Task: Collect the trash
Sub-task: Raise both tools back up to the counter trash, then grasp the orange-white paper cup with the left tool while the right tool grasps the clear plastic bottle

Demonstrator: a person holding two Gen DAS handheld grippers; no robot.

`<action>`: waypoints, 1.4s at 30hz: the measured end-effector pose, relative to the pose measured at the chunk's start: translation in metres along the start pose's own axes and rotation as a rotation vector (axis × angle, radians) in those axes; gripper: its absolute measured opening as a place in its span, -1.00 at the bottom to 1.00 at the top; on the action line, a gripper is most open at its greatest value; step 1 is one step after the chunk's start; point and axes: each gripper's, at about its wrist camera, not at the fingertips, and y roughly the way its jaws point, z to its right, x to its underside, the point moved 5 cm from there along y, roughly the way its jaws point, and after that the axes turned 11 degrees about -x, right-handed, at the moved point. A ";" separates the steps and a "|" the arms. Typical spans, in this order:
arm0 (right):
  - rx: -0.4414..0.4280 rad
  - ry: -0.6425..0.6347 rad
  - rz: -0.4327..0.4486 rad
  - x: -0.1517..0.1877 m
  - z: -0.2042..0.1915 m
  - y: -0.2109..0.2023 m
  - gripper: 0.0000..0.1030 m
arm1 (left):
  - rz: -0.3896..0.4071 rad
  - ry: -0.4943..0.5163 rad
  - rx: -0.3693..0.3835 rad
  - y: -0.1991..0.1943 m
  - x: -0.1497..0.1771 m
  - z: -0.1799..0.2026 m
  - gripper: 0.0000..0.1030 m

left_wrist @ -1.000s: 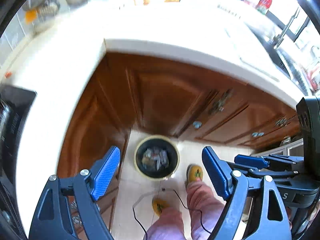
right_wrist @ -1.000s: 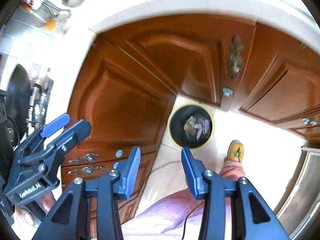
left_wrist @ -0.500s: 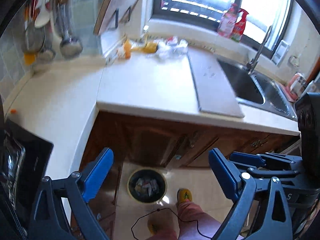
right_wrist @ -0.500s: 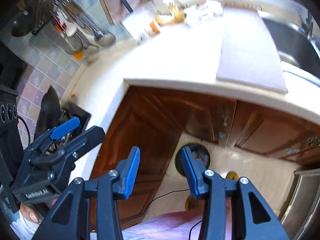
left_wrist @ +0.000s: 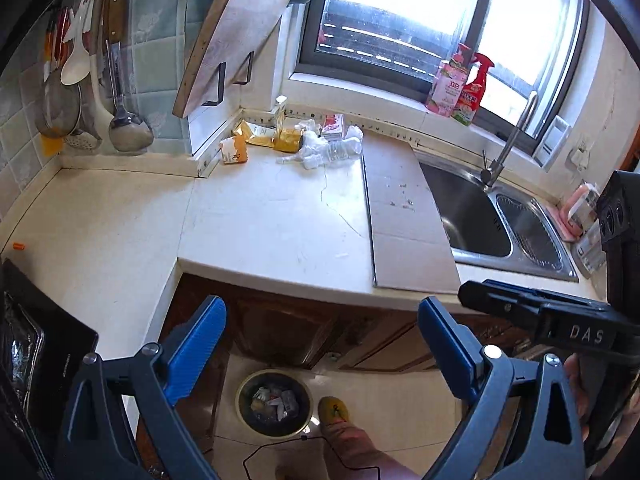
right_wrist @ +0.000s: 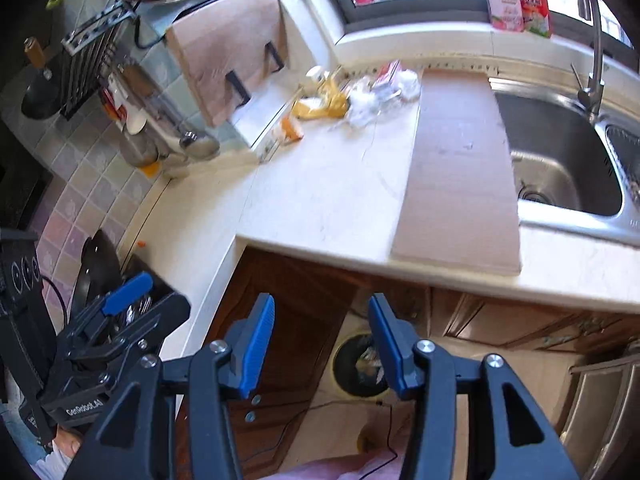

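Observation:
A pile of trash (left_wrist: 308, 142) lies at the back of the white counter (left_wrist: 272, 220): orange and yellow wrappers, crumpled white tissue, a clear plastic bottle and a small red-and-white carton. The same trash pile (right_wrist: 356, 94) shows in the right wrist view. On the floor below the counter edge stands a round dark bin (left_wrist: 274, 402) with several scraps inside, also seen as the bin (right_wrist: 360, 364). My left gripper (left_wrist: 320, 320) hangs open wide over the counter's front edge, empty. The jaws of my right gripper (right_wrist: 320, 314) are opening, with nothing between them.
A cardboard sheet (left_wrist: 404, 220) lies beside the steel sink (left_wrist: 476, 220) with its tap (left_wrist: 512, 136). A cutting board (left_wrist: 228, 40) and ladles (left_wrist: 120, 92) hang on the tiled wall. The black stove (left_wrist: 36, 344) sits at the left. A person's slippered foot (left_wrist: 334, 410) stands by the bin.
Both grippers have risen from low near the bin and cabinet doors to above counter height and tilted up. Both pairs of jaws have spread wider.

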 end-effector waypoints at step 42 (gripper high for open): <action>-0.197 0.554 -0.082 -0.252 0.212 0.273 0.15 | 0.102 -0.106 -0.542 0.331 -0.209 -0.054 0.87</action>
